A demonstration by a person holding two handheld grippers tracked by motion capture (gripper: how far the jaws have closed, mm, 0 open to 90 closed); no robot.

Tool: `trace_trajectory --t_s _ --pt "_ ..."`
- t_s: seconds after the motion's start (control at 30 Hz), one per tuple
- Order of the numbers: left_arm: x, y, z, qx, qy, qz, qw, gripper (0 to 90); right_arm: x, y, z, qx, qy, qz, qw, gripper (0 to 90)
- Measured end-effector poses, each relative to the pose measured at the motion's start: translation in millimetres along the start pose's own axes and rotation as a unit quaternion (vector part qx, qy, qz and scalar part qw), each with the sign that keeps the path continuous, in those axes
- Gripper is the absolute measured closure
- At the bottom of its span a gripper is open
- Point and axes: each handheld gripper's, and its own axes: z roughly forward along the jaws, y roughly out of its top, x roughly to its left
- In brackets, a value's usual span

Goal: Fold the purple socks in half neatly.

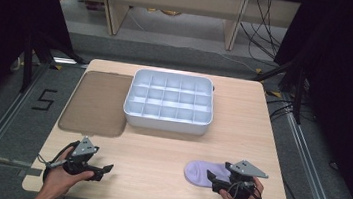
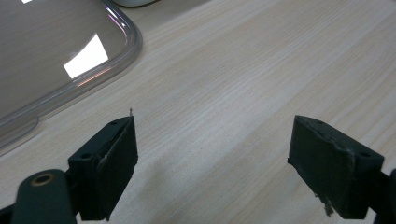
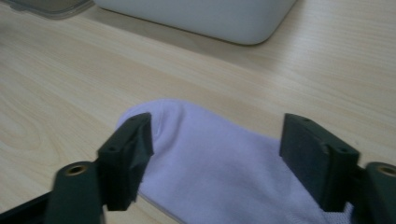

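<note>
A pale lilac sock (image 1: 202,173) lies flat near the table's front right. My right gripper (image 1: 211,181) hovers over its near end, open, and in the right gripper view the sock (image 3: 219,163) spreads between the two jaws without being pinched. My left gripper (image 1: 106,170) is open at the front left over bare wood (image 2: 224,116), nothing between its jaws. A white compartment tray (image 1: 167,121) with a grid of empty cells sits at the table's middle back. Its smoky clear lid (image 1: 96,102) lies flat to the tray's left.
The lid's rounded corner (image 2: 70,56) shows in the left gripper view, just ahead of the jaws. The tray's white wall (image 3: 205,18) stands beyond the sock in the right gripper view. Bare tabletop (image 1: 158,158) stretches between the two grippers.
</note>
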Motion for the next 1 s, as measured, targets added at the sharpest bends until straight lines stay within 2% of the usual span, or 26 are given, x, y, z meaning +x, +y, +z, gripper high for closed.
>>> trace_trajectory --t_s 0.1,0.13,0.17,0.2,0.3,0.4,0.43,0.5,0.6,0.63,0.67,0.7,0.77,0.83,0.93,0.97,1.0 --pt "0.1 0.2 0.2 0.001 0.002 0.010 0.9999 15.1 0.6 1.7 -3.3 -0.006 0.009 -0.028 0.9995 44.0" --pt "-1.9 0.4 -0.1 0.001 -0.001 0.002 1.0000 15.1 3.9 1.5 -4.4 -0.006 0.007 -0.017 0.9998 46.4" --pt "-0.3 0.9 -1.3 0.007 -0.002 0.018 0.9998 15.1 1.3 2.1 -4.1 -0.010 0.004 -0.034 0.9994 49.8" --pt "-1.8 0.9 0.0 -0.002 -0.001 0.008 1.0000 15.1 0.8 2.1 -4.3 -0.009 0.007 -0.034 0.9994 52.6" --pt "-1.6 1.1 -0.2 -0.003 -0.001 0.010 0.9999 15.1 -0.5 1.0 -3.5 0.000 0.010 -0.032 0.9994 60.6" --pt "-1.0 1.4 -0.9 0.001 -0.001 0.015 0.9999 15.2 -1.0 1.2 -3.3 0.003 0.014 -0.040 0.9991 64.0" --pt "-1.4 1.5 -1.1 0.001 0.000 0.014 0.9999 15.3 0.8 1.2 -4.6 0.004 0.013 -0.039 0.9991 70.9" --pt "-1.4 1.5 -1.2 0.001 0.001 0.014 0.9999 15.4 1.2 1.2 -3.3 0.004 0.021 -0.045 0.9987 76.3" --pt "-0.8 1.7 -0.9 0.002 -0.001 0.019 0.9998 16.1 2.8 1.0 -3.0 0.011 0.017 -0.050 0.9985 84.1" --pt "-1.0 1.7 -0.6 0.002 -0.004 0.019 0.9998 16.3 3.5 0.8 -3.3 0.012 0.014 -0.047 0.9987 85.7" --pt "-1.3 1.7 -0.3 0.002 -0.003 0.017 0.9998 16.8 2.4 0.7 -2.1 0.005 0.013 -0.057 0.9983 87.6" --pt "-1.5 1.9 -0.7 0.003 -0.004 0.021 0.9998 17.3 5.7 0.2 -2.8 0.014 0.015 -0.040 0.9990 89.7" --pt "-2.6 2.0 -0.1 -0.002 -0.005 0.015 0.9999 17.3 4.4 0.5 -0.7 0.020 0.016 -0.057 0.9980 90.0" --pt "-2.6 2.1 -0.4 -0.003 -0.005 0.015 0.9999 17.4 5.3 -0.2 2.8 0.034 0.017 -0.062 0.9973 90.0" --pt "-2.4 2.3 0.1 -0.004 -0.006 0.012 0.9999 17.4 4.9 0.5 7.2 0.040 0.012 -0.072 0.9966 90.0" --pt "-0.9 2.8 -0.3 0.003 -0.005 0.021 0.9998 17.5 5.0 0.5 8.5 0.040 0.012 -0.072 0.9965 90.0" --pt "-1.5 2.8 0.3 0.002 -0.006 0.015 0.9999 17.7 4.6 1.5 10.2 0.042 0.010 -0.079 0.9960 90.0"
